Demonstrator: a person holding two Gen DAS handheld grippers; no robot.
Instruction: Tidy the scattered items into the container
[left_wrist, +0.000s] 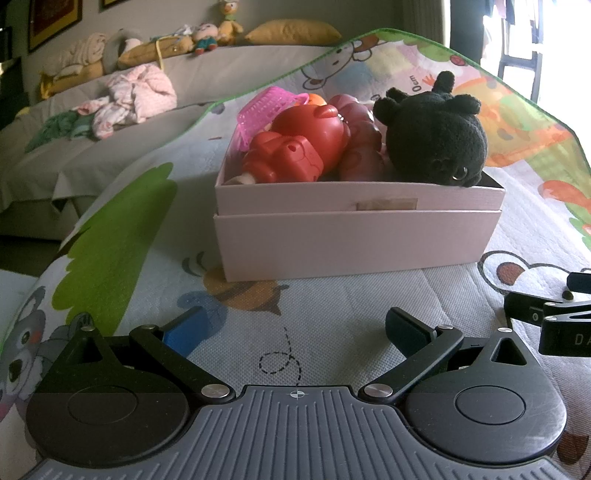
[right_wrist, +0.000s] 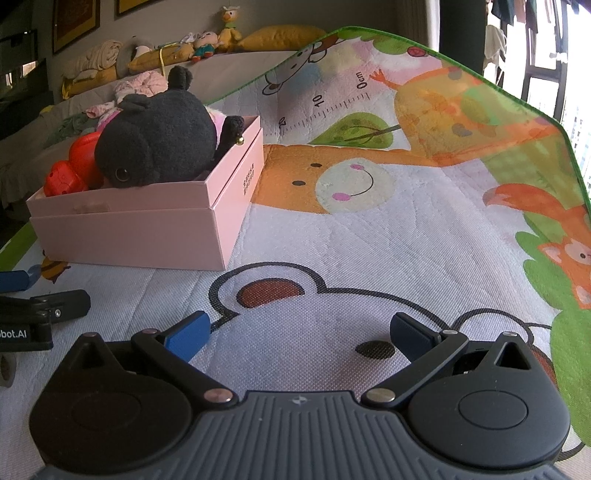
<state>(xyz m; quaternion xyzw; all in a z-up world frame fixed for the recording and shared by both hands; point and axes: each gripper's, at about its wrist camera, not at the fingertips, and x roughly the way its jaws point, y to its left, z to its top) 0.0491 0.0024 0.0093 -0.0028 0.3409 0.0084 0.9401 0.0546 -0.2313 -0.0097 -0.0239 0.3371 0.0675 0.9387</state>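
A pink cardboard box (left_wrist: 354, 236) stands on the cartoon play mat, straight ahead in the left wrist view and at the left (right_wrist: 140, 225) in the right wrist view. It is filled with a black plush toy (left_wrist: 432, 136) (right_wrist: 159, 140), red plastic toys (left_wrist: 295, 147) (right_wrist: 70, 170), a dark red grape-like toy (left_wrist: 358, 140) and a pink plastic basket (left_wrist: 266, 107). My left gripper (left_wrist: 295, 328) rests low on the mat just short of the box, open with nothing between its fingers. My right gripper (right_wrist: 301, 332) lies to the right of the box, also open and empty.
The play mat (right_wrist: 369, 229) covers the floor around the box, its green-trimmed far edge curled up. A grey sofa (left_wrist: 110, 147) with clothes, cushions and dolls lies behind at the left. The right gripper's fingers (left_wrist: 546, 314) show at the right edge of the left wrist view.
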